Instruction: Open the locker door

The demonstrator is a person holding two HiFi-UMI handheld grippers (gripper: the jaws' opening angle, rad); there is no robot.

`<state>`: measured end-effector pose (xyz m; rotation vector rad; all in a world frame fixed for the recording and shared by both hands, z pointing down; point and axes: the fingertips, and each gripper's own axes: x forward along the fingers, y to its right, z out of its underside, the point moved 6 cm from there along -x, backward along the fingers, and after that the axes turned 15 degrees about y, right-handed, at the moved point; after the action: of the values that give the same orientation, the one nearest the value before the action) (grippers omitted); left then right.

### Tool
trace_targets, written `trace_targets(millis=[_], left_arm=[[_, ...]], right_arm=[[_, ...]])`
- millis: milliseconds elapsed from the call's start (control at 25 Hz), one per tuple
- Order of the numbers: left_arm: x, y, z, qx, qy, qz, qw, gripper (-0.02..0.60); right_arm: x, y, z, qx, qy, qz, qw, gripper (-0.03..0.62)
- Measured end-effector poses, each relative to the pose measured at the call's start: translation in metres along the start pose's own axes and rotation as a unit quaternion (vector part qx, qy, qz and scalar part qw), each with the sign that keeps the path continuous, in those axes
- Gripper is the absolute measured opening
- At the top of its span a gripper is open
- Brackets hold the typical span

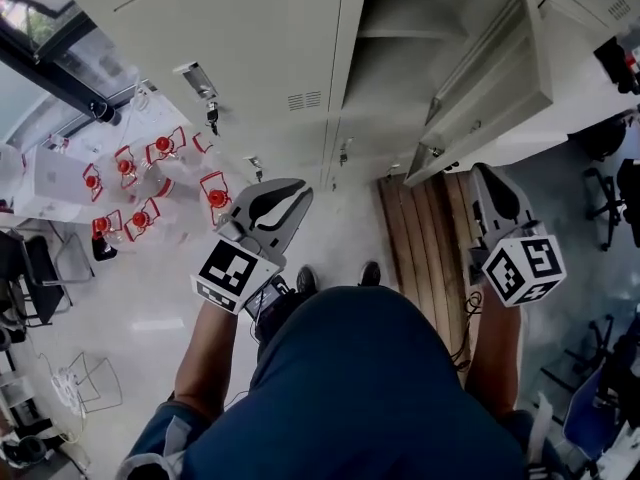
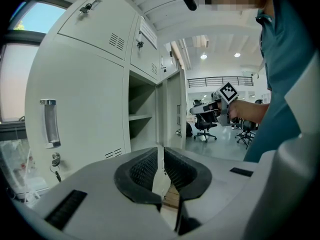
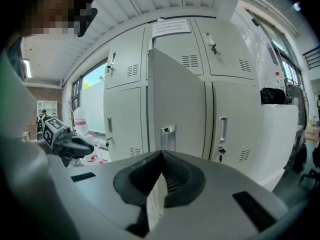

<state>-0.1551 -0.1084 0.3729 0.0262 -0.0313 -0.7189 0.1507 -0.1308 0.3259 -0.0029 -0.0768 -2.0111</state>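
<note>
Head view showed the door (image 1: 490, 88) swung wide open from the locker (image 1: 250, 48), just ahead of the right tongs (image 1: 484, 180). Right tongs and left tongs (image 1: 296, 196) were both closed, with nothing between them, neither touching the door.

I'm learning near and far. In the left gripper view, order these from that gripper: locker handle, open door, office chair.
1. Locker handle, on the left.
2. Open door, in the middle.
3. Office chair, far behind, right.
</note>
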Motion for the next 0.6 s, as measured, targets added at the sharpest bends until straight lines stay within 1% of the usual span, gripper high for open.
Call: trace_targets(millis=[200, 600], left_arm=[[-0.008, -0.001, 0.0, 0.003, 0.0, -0.008, 1.0, 0.054], [-0.027, -0.009, 0.001, 0.008, -0.003, -0.026, 0.9996, 0.054]], right_arm=[[0.001, -0.004, 0.0, 0.003, 0.006, -0.002, 1.0, 0.037], [-0.001, -0.01, 0.005, 0.002, 0.001, -0.001, 1.0, 0.037]])
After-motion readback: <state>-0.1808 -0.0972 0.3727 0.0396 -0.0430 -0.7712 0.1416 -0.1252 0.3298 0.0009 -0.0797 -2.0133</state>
